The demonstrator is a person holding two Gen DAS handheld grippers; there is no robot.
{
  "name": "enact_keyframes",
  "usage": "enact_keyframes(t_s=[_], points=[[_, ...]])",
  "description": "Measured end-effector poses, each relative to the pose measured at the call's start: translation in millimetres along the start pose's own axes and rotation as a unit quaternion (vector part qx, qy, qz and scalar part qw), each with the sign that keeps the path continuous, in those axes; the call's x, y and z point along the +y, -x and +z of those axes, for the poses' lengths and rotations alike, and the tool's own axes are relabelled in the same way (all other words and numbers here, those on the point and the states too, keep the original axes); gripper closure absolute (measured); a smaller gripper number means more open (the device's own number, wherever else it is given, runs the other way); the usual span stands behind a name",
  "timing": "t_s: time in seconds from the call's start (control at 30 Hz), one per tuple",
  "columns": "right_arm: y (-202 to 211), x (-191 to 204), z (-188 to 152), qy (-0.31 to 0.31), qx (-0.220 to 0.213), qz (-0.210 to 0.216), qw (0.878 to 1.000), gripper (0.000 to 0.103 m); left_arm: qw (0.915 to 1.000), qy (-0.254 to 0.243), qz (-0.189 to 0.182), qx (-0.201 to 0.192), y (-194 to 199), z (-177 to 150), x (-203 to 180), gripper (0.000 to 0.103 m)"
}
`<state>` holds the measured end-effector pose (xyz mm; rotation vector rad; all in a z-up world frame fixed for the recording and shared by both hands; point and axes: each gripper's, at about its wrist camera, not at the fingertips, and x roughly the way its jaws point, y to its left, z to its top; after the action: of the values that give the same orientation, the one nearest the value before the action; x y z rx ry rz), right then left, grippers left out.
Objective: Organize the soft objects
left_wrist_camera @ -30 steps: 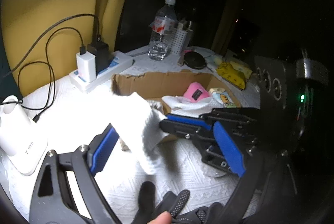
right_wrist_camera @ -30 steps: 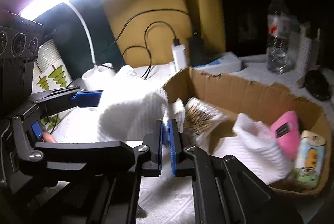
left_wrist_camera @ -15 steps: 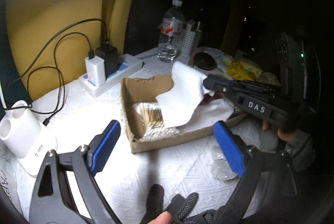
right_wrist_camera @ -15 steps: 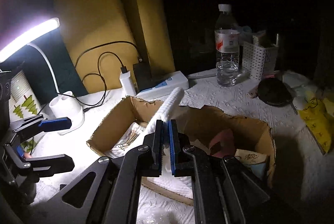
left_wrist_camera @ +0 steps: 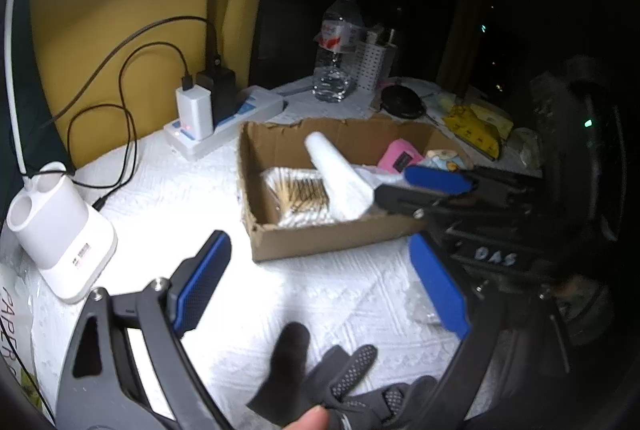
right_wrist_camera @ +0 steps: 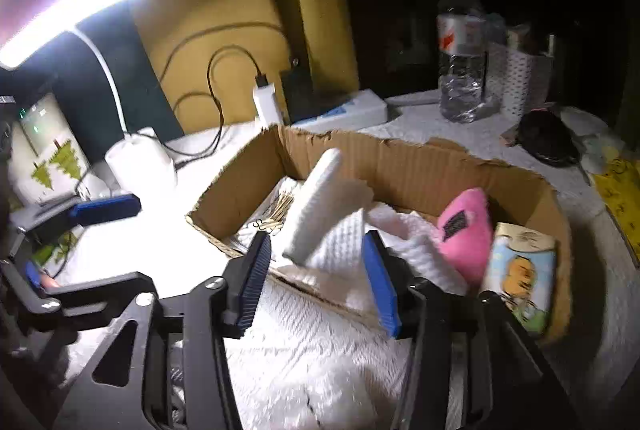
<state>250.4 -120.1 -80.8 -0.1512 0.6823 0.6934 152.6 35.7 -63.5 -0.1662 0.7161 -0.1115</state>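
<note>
A white folded cloth (right_wrist_camera: 316, 207) leans tilted inside the open cardboard box (right_wrist_camera: 404, 165), over a pack of cotton swabs (left_wrist_camera: 298, 191). It also shows in the left wrist view (left_wrist_camera: 338, 175). My right gripper (right_wrist_camera: 316, 284) is open just in front of the cloth, at the box's near wall, not touching it. A pink soft item (right_wrist_camera: 466, 226) and a cartoon tissue pack (right_wrist_camera: 518, 276) lie at the box's right end. My left gripper (left_wrist_camera: 320, 290) is open and empty above the white table cover, in front of the box (left_wrist_camera: 320, 242).
A power strip with chargers (left_wrist_camera: 216, 125) and cables lies behind the box. A white lamp base (left_wrist_camera: 60, 234) stands at left. A water bottle (left_wrist_camera: 336, 49), a perforated white holder (left_wrist_camera: 374, 63), a black disc (left_wrist_camera: 402, 103) and yellow packets (left_wrist_camera: 478, 127) sit at the back right.
My right gripper carried the white cloth over the box, then opened and let it go; the cloth now rests in the box. My left gripper stayed open and drew back.
</note>
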Motion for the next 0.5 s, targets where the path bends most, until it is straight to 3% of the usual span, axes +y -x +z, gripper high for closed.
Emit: enact_keyframes(t_s=[0.1, 0.5], points=[[13.7, 1.5, -2.2, 0.005, -0.007, -0.016, 1.0, 0.044, 1.0, 0.0, 0.001, 0.0, 2.4, -3.7, -4.0, 0.011], [49.1, 7.7, -30.8, -0.005, -0.009, -0.031, 0.999, 0.038, 0.9998, -0.001, 0.006, 0.019, 9.6, -25.8, -16.7, 0.011]])
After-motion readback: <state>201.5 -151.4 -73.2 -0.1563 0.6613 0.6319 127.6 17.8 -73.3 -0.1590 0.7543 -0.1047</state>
